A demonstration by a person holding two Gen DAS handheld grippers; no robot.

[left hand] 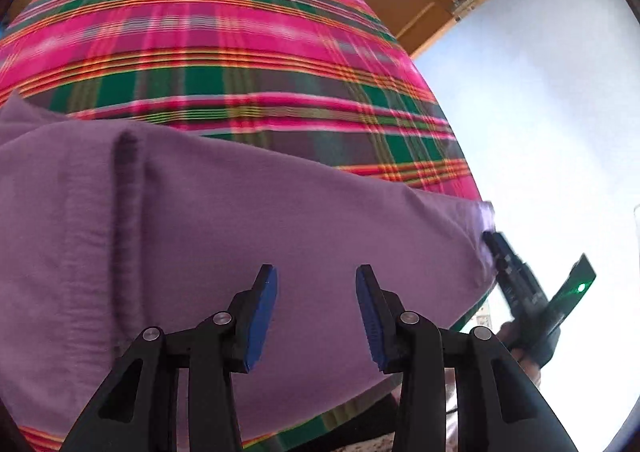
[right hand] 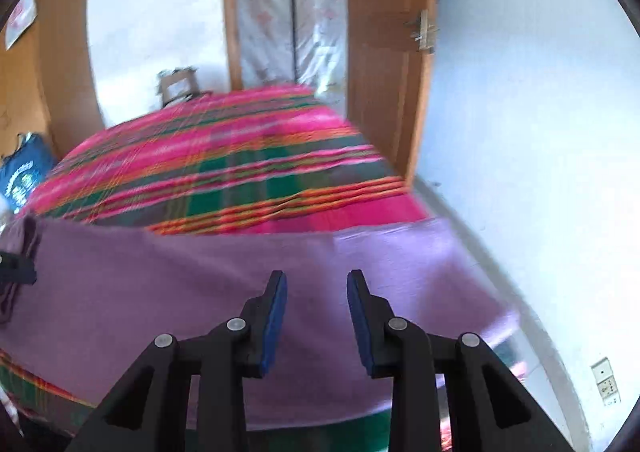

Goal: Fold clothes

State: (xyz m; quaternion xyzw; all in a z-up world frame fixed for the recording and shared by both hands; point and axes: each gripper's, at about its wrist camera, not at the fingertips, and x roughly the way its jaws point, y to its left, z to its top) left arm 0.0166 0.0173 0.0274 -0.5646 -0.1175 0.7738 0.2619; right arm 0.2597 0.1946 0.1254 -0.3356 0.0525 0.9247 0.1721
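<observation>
A purple garment [left hand: 224, 220] lies spread across the near part of a bed covered in a pink and green plaid sheet [left hand: 208, 52]. My left gripper [left hand: 316, 280] hovers over the garment's near half, jaws open and empty. My right gripper [right hand: 317, 284] hovers over the same garment [right hand: 168, 292], jaws open and empty. In the left wrist view the right gripper [left hand: 516, 276] shows at the garment's right edge. In the right wrist view part of the left gripper [right hand: 16, 268] shows at the garment's left edge. A vertical crease [left hand: 128, 180] runs down the garment's left part.
A wooden door [right hand: 384, 64] stands open behind the bed on the right, beside a white wall [right hand: 540, 132]. A blue garment [right hand: 24, 176] lies at the bed's far left. A wall socket [right hand: 606, 382] sits low on the right.
</observation>
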